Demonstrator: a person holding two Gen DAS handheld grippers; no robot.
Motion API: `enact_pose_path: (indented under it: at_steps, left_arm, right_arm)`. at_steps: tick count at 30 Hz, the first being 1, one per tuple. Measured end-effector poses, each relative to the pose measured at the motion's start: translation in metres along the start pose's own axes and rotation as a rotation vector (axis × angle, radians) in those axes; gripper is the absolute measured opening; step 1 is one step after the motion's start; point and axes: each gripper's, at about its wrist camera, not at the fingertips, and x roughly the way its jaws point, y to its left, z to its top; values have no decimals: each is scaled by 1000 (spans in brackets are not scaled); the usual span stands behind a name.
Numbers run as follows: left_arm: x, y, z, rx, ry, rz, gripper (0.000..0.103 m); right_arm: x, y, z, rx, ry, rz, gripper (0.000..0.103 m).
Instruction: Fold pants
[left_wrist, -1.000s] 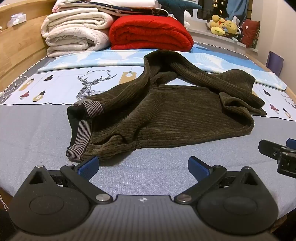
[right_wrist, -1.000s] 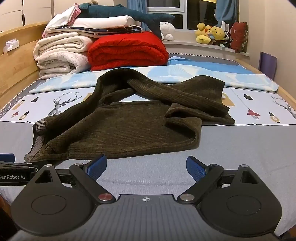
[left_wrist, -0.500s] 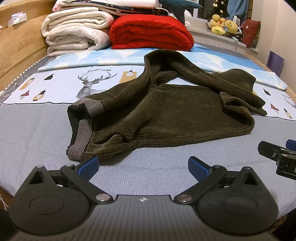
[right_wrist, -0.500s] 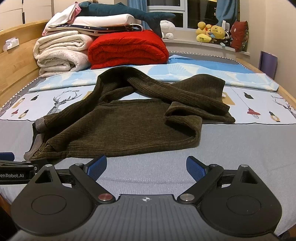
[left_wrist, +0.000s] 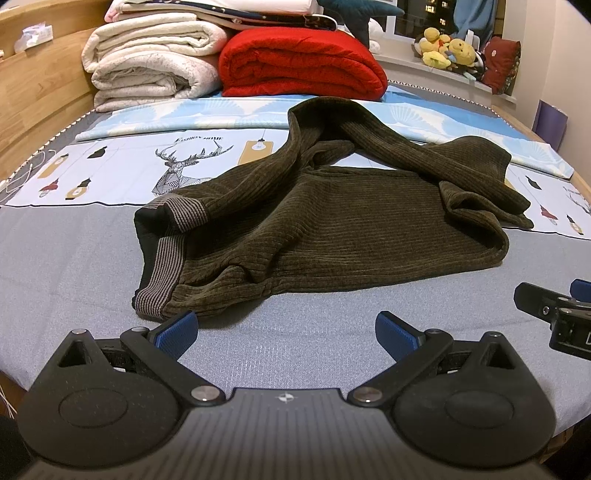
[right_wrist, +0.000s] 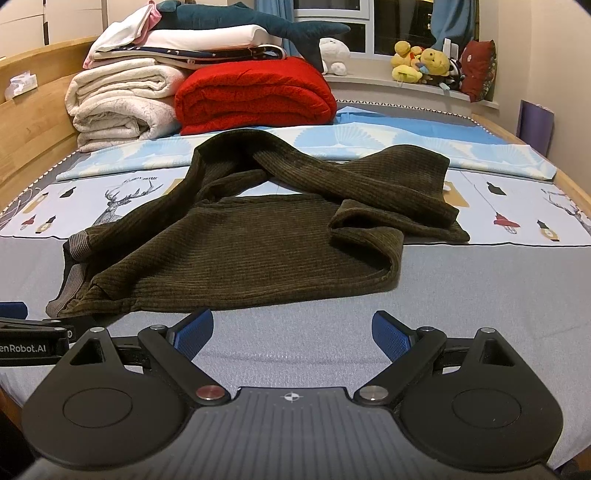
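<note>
Dark olive corduroy pants lie crumpled on the grey bed sheet, with the striped grey waistband at the near left and the legs bunched toward the far right. They also show in the right wrist view. My left gripper is open and empty, just short of the waistband's near corner. My right gripper is open and empty, just short of the pants' near edge. The right gripper shows at the right edge of the left wrist view.
Folded white blankets and a red blanket are stacked at the head of the bed. A wooden bed frame runs along the left. Plush toys sit on the window sill. A printed sheet lies behind the pants.
Both grippers have crept slightly forward toward the pants. The jaws have stayed open and the pants have not moved.
</note>
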Motion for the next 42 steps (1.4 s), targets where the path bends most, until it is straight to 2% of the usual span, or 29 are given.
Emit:
enact_pose_path:
  at_steps: [4,8,11,13,14,15,16,17,18,20,23,24,25,27,29,31,32,33,34,35,36,39,42]
  left_arm:
    - [0,0,0,3,0,1,102]
    - [0,0,0,5,0,2,102]
    - [-7,4,6,-2,-55,35,102]
    - [-13,15,17,-11,-107,32,91]
    - [-15,22,25,-9,-119,18,71]
    - [-16,29,33,-8,-126,1,51]
    - [-16,40,44,-8,-136,-27,44]
    - [-16,49,54,5,-154,-46,28]
    - [-16,57,64,27,-175,-47,18]
    - [-8,79,83,50,-192,-34,18]
    - [23,119,89,-19,-128,-33,18]
    - [38,130,84,-64,-90,-7,18]
    - [56,145,83,-142,6,2,18]
    - [80,169,80,-285,98,-46,18]
    - [97,179,77,-320,177,-33,18]
    - [110,185,75,-333,232,-21,24]
    - [115,186,75,-336,250,-25,31]
    - [120,186,74,-333,262,-25,46]
    - [124,187,75,-326,273,-19,54]
    - [128,185,75,-312,284,-6,67]
    - [130,183,74,-302,293,5,73]
    - [145,182,75,-283,331,16,81]
    - [162,176,74,-267,376,17,83]
  right_arm:
    - [13,-2,-12,1,0,-1,93]
    - [12,0,-9,5,4,3,93]
    - [11,1,-7,18,1,0,90]
    - [10,-1,-8,31,-14,-10,76]
    - [4,-7,-1,66,-9,4,73]
    - [1,-12,1,87,-27,9,65]
    - [-1,-18,3,111,-52,20,57]
    - [-2,-26,7,147,-77,38,54]
    - [-4,-34,10,178,-104,52,52]
    - [-3,-49,20,203,-148,35,52]
    - [11,-68,34,174,-136,-37,52]
    - [19,-74,38,160,-122,-60,53]
    - [31,-81,41,157,-97,-72,55]
    - [56,-95,45,174,-13,-82,56]
    - [82,-106,45,185,56,-116,57]
    - [106,-115,46,197,114,-128,62]
    - [117,-117,45,192,139,-137,63]
    - [125,-119,45,184,156,-140,65]
    - [136,-119,47,173,170,-135,68]
    - [142,-119,48,152,170,-139,69]
    - [149,-118,51,132,169,-146,71]
    - [170,-110,58,77,154,-132,77]
    - [192,-97,60,-22,170,-99,78]
